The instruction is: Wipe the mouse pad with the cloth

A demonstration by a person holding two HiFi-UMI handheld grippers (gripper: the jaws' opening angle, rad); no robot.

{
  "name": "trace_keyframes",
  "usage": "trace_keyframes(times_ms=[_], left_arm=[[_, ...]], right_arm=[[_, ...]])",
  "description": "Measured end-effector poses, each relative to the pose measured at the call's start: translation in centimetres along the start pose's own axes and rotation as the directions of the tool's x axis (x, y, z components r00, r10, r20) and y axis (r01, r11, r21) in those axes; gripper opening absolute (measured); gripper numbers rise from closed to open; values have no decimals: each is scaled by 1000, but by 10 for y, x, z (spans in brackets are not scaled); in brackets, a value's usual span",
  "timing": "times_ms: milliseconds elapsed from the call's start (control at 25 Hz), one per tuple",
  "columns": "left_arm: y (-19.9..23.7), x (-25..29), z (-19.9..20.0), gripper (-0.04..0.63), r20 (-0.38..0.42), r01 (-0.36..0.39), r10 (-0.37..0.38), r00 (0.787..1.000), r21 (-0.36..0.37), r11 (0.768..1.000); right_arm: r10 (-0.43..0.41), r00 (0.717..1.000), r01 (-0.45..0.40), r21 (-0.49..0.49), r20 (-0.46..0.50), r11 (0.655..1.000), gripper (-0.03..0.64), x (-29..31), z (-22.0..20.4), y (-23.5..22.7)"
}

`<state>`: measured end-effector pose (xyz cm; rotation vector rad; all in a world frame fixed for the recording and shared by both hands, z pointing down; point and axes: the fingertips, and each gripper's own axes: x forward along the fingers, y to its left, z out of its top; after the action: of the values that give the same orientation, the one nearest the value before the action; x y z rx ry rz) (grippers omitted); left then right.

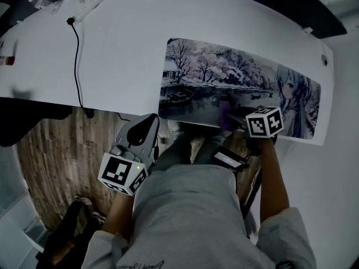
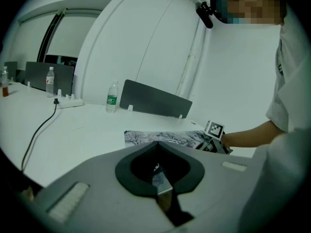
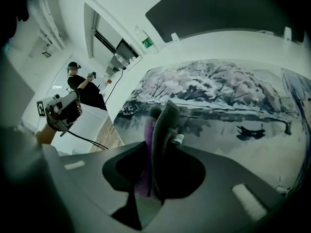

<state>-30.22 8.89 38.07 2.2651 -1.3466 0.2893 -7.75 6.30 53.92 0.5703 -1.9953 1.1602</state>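
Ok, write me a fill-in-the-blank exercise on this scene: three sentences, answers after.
1. The right gripper is shut on a ____ cloth.
2. The left gripper is shut and holds ____.
3. In the head view the black cable lies on the white table to the ____ of the mouse pad.
Missing words: purple; nothing; left.
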Motion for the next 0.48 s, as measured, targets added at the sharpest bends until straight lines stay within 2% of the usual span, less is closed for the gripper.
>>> trace_keyframes(times_ms=[480], left_arm=[[36,-43,-10,20,24,-101,103,994,-57,993]], right_arm=[[71,994,-80,-112,-78,991,97,53,27,60]])
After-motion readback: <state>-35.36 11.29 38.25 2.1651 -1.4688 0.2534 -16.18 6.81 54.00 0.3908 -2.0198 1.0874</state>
